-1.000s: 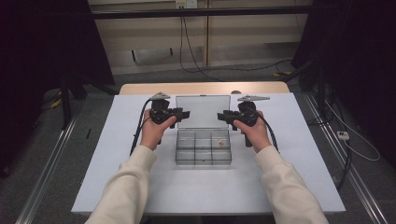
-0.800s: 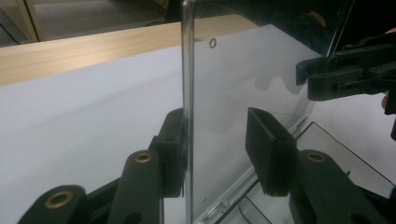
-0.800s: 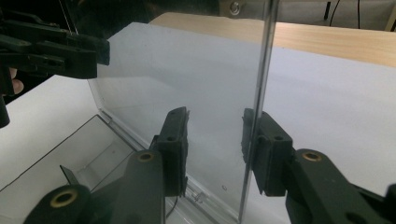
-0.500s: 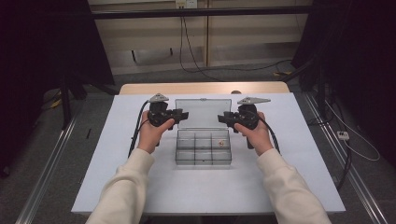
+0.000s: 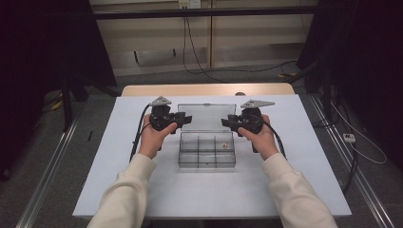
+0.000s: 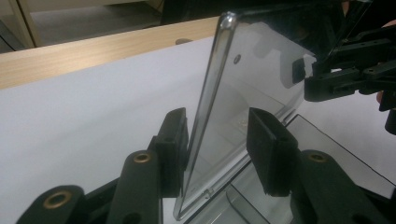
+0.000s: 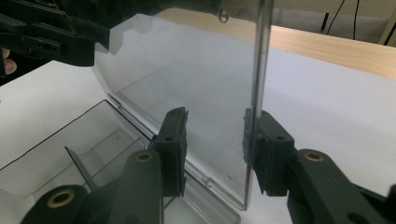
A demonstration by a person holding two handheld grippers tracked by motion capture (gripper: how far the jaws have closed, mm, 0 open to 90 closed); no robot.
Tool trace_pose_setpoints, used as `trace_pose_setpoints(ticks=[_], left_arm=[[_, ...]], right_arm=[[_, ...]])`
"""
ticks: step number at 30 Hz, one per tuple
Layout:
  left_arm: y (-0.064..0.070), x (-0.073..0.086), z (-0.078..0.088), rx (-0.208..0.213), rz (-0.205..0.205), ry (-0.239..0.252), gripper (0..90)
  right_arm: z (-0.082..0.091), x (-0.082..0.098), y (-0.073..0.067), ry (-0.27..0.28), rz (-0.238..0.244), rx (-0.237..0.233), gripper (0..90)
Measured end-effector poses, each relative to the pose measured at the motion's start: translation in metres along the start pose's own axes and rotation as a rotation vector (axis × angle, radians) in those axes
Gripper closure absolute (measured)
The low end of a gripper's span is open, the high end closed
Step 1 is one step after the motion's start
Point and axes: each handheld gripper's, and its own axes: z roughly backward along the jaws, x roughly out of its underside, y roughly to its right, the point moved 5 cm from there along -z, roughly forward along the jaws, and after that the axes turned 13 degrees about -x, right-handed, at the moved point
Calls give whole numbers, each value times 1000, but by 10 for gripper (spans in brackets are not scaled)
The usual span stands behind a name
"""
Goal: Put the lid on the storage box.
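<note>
Looking down on a white tabletop (image 5: 119,161) with a strip of light wood (image 5: 204,89) along the far edge. Dead centre: a clear plastic compartment box (image 5: 206,149), lid (image 5: 206,110) swung open toward the far side. One tiny orange-ish bit (image 5: 224,146) sitting in a right-hand compartment, too small to make out. Left black two-jaw gripper (image 5: 185,118) at the lid's left edge, right black two-jaw gripper (image 5: 227,121) at its right edge, jaws pointing inward at each other. Cream sleeves (image 5: 128,190) coming in from the bottom. Grey floor and loose cables (image 5: 199,57) beyond the table.
</note>
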Motion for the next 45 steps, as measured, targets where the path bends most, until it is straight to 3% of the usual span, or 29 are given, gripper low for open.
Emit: trace_pose_setpoints(ticks=[17,45], left_arm=[[7,5,9,22,-12,3,548],[12,14,19,25,-40,5,538]], right_arm=[[7,4,-10,-7,37,-3,596],[17,9,-17,11,42,-15,592]])
